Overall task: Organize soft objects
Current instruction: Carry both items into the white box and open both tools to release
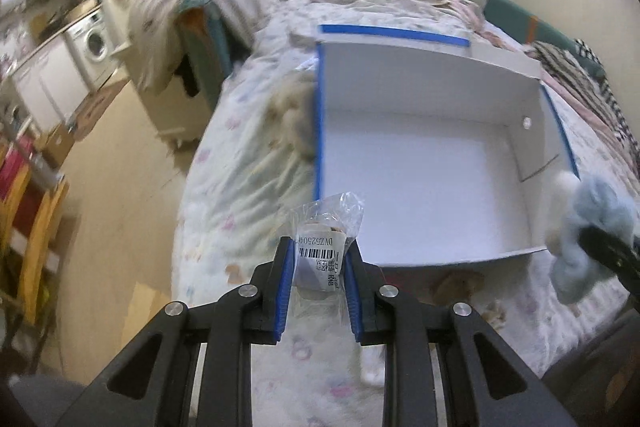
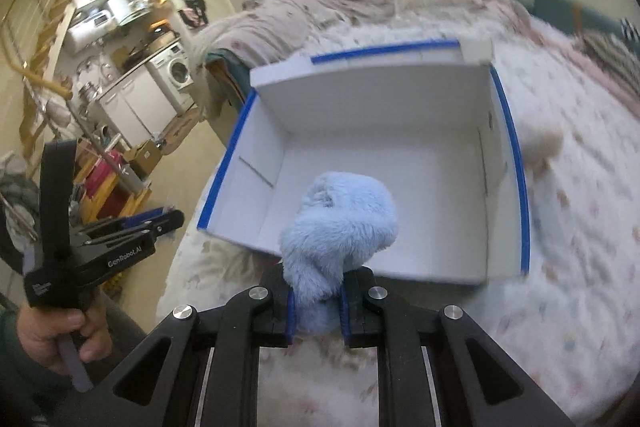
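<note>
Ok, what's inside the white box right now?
Nothing visible: the white box shows a bare floor and walls. In the right wrist view the blue plush hides part of the floor, near the front wall.

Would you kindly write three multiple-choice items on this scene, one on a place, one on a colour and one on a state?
1. Where does the box sit?
A. on the floor
B. on the bed
C. on a chair

2. What colour is the plush toy in the right gripper?
A. light blue
B. red
C. green

3. What is in the box?
A. two toys
B. a packet
C. nothing

Key: 1 B, the patterned bedding lies all round it. 2 A, pale blue fur shows between the pads. 3 C, only its white floor shows; the packet is in the left gripper.
</note>
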The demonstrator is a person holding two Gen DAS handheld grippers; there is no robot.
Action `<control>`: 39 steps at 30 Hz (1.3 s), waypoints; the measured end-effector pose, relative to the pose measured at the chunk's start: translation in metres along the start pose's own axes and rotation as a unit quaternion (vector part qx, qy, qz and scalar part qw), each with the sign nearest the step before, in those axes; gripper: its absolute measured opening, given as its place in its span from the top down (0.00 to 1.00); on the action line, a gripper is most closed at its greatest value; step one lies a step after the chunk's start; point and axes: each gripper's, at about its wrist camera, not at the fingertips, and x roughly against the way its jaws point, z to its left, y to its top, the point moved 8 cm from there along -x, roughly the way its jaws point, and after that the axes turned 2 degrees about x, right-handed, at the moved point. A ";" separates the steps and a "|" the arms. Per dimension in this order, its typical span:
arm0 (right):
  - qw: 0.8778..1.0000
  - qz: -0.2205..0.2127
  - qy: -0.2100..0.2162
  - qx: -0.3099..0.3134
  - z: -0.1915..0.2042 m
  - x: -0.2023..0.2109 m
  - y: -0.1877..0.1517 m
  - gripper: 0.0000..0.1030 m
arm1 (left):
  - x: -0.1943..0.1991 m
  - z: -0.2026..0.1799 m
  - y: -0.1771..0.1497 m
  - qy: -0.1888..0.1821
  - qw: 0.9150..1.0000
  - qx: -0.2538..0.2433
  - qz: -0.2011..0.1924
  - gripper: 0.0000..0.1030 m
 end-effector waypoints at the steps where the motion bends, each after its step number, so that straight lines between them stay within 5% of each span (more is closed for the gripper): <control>1: 1.000 -0.004 -0.002 0.006 0.000 -0.003 0.007 0.83 | -0.001 -0.006 0.005 -0.002 1.000 -0.010 -0.001 0.79; 12: 0.999 0.011 -0.031 -0.024 -0.048 -0.055 0.048 0.83 | -0.055 -0.049 0.057 -0.034 0.999 -0.036 0.021 0.79; 17: 0.997 0.046 -0.046 -0.051 -0.065 -0.083 0.036 0.83 | -0.088 -0.060 0.055 -0.044 0.998 -0.043 0.023 0.79; 21: 0.994 0.075 -0.052 -0.055 -0.069 -0.097 0.021 0.83 | -0.118 -0.062 0.044 -0.061 0.994 -0.020 0.086 0.79; 27: 0.990 0.109 -0.069 -0.049 -0.072 -0.117 0.011 0.83 | -0.125 -0.063 0.052 -0.036 0.996 -0.049 0.064 0.79; 39: 0.986 0.145 -0.057 -0.062 -0.078 -0.136 0.005 0.83 | -0.139 -0.068 0.049 -0.042 0.994 -0.036 0.095 0.77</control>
